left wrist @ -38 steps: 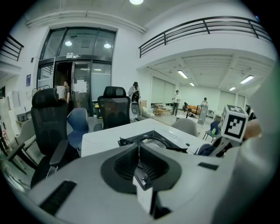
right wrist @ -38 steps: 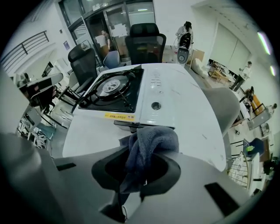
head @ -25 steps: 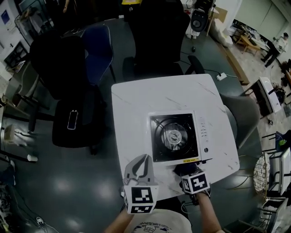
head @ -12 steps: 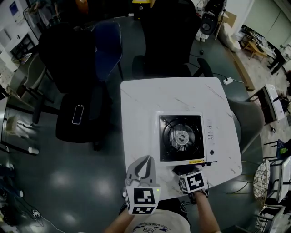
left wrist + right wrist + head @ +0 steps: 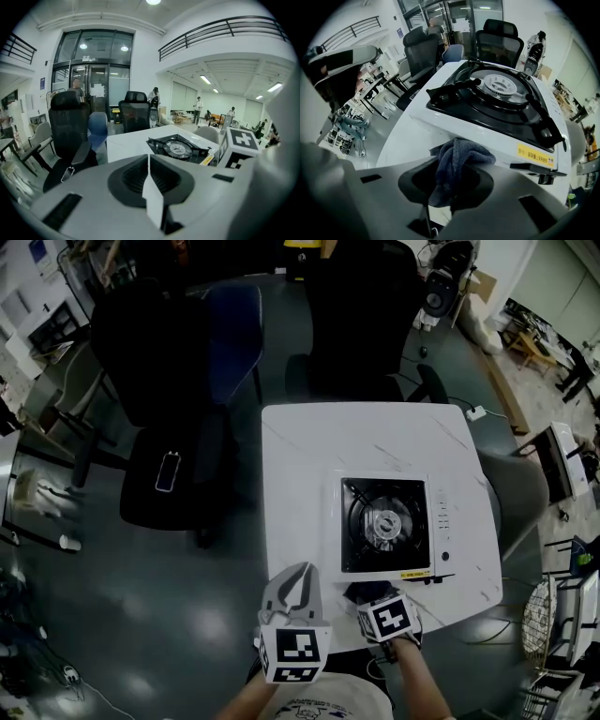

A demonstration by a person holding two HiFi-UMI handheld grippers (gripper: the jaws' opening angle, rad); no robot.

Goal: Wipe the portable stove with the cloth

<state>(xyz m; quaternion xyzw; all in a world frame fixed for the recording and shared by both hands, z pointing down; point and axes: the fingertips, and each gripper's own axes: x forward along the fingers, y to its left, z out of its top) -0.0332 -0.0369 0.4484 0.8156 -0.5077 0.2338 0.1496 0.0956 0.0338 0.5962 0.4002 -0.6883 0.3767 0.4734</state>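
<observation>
The portable stove [image 5: 389, 524] is white with a black burner top and sits on the right half of the white table [image 5: 300, 474]; it also fills the right gripper view [image 5: 506, 101]. My right gripper [image 5: 361, 594] is shut on a dark grey cloth [image 5: 457, 161], bunched just in front of the stove's near side wall. The cloth [image 5: 359, 592] shows as a dark lump at the table's near edge. My left gripper [image 5: 293, 579] hangs shut and empty off the table's near left corner; from it the stove [image 5: 180, 148] lies ahead to the right.
Black office chairs [image 5: 169, 409] and a blue one [image 5: 234, 329] stand left of and behind the table. A phone [image 5: 170, 471] lies on a chair seat. A grey chair [image 5: 520, 488] stands at the right. The stove's knob side [image 5: 441, 526] faces right.
The view has shifted, so the table and stove sit further right and lower in frame. Both grippers keep their places near the table's near edge, the right one still with the cloth.
</observation>
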